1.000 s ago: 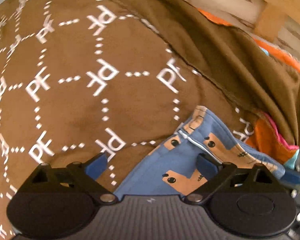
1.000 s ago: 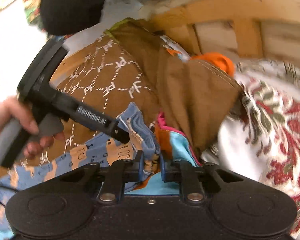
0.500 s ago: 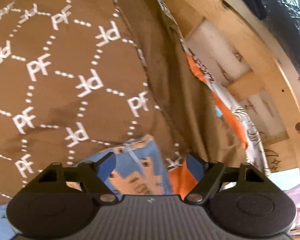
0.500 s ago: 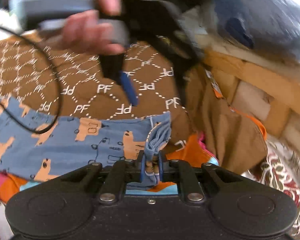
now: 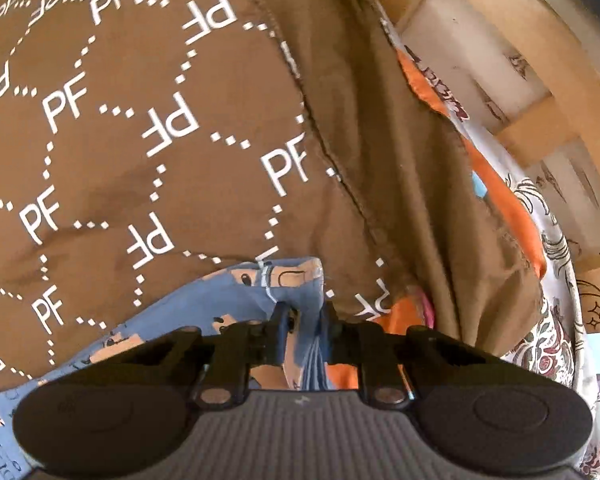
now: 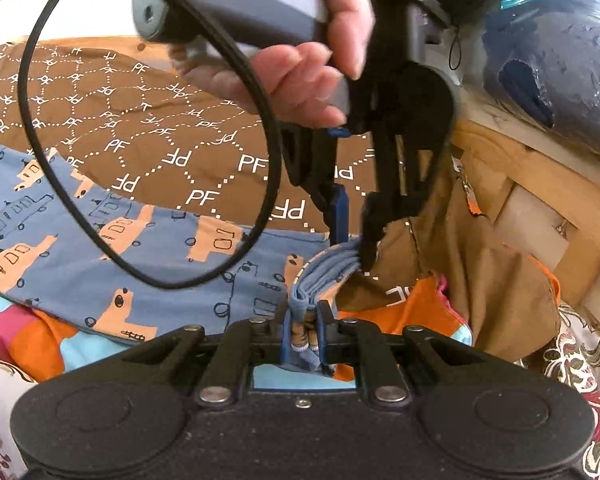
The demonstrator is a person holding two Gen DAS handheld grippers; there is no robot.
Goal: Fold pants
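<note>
Blue pants (image 6: 112, 256) with orange vehicle print lay across lower left of right wrist view, on brown PF-lettered blanket (image 5: 148, 128). Left gripper (image 5: 303, 326) had just been closing, jaws clenched on bunched pants edge at lower centre. Right gripper (image 6: 303, 330) clamped folded pants edge, bottom centre. Hand (image 6: 300, 80) at top held left tool. Wooden frame (image 5: 540, 80) at upper right.
</note>
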